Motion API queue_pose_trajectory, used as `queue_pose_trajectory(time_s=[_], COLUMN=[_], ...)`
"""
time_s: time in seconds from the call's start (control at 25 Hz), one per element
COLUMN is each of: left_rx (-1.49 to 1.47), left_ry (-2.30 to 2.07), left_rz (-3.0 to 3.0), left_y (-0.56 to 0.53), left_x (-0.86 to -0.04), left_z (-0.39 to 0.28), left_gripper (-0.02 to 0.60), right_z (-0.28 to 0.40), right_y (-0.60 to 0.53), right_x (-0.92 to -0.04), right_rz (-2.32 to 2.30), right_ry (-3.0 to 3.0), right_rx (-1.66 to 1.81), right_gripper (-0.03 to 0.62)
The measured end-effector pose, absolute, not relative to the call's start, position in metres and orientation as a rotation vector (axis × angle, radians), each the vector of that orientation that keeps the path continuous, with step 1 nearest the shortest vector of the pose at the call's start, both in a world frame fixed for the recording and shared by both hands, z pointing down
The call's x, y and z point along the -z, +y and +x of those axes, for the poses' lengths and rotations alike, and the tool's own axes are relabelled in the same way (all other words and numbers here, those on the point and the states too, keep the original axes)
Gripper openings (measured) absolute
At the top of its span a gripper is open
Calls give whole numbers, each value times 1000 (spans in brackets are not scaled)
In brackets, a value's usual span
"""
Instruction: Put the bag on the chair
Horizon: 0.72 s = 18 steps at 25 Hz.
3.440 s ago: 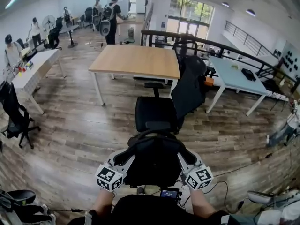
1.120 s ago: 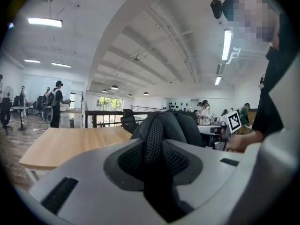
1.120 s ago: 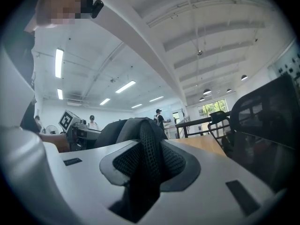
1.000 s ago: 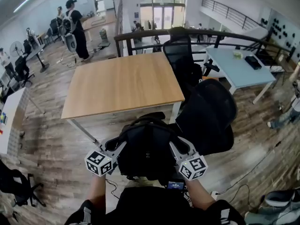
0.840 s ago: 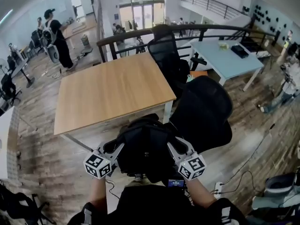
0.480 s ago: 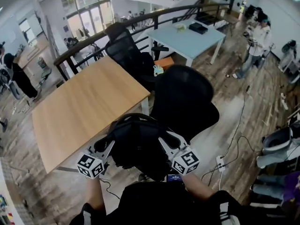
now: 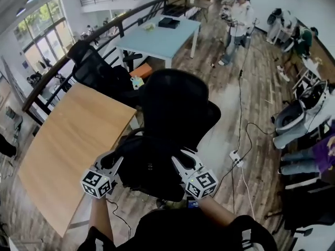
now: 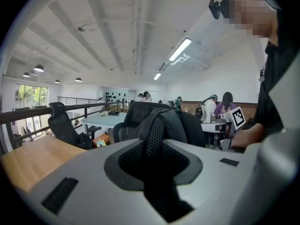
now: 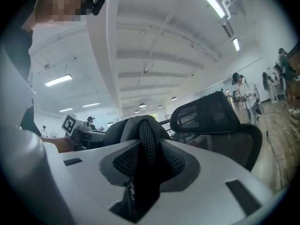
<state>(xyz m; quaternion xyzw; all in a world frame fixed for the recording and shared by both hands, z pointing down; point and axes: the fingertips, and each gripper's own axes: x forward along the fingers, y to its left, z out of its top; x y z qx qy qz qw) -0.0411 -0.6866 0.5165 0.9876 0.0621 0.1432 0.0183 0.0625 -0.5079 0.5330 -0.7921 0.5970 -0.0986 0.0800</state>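
Note:
A black backpack (image 7: pixel 149 166) hangs in front of me, carried by both grippers. My left gripper (image 7: pixel 115 161) is shut on one of its mesh shoulder straps (image 8: pixel 154 135), and my right gripper (image 7: pixel 176 162) is shut on the other mesh strap (image 9: pixel 146 149). Each strap runs up out of the jaw gap in its gripper view. Just beyond the bag stands the black mesh office chair (image 7: pixel 178 103), its backrest (image 9: pixel 208 114) turned toward me. The bag's bulk and the backrest hide the seat. The bag hangs close to the backrest; I cannot tell if it touches it.
A wooden table (image 7: pixel 68 140) lies to the left, a light blue table (image 7: pixel 162 35) farther off, with a second black chair (image 7: pixel 97 67) by a railing. Cables and a power strip (image 7: pixel 235 158) lie on the floor to the right. People (image 7: pixel 238 14) stand at the back right.
My view has swung right round the wooden table's corner. The chair now stands straight ahead and closer to the bag. Both grippers still hold the straps as before.

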Motion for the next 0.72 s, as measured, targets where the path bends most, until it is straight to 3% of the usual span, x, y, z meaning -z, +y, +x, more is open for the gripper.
queue_pose_trajectory(time_s=[0.72], left_rx=[-696], left_ry=[540], left_rz=[2970], left_y=[-670], left_x=[-631], left_z=[79], left_gripper=[103], right_z=[129], right_y=[-471], right_x=[-636], right_rz=[-2533], right_ry=[1425], right_rx=[468], right_gripper=[118])
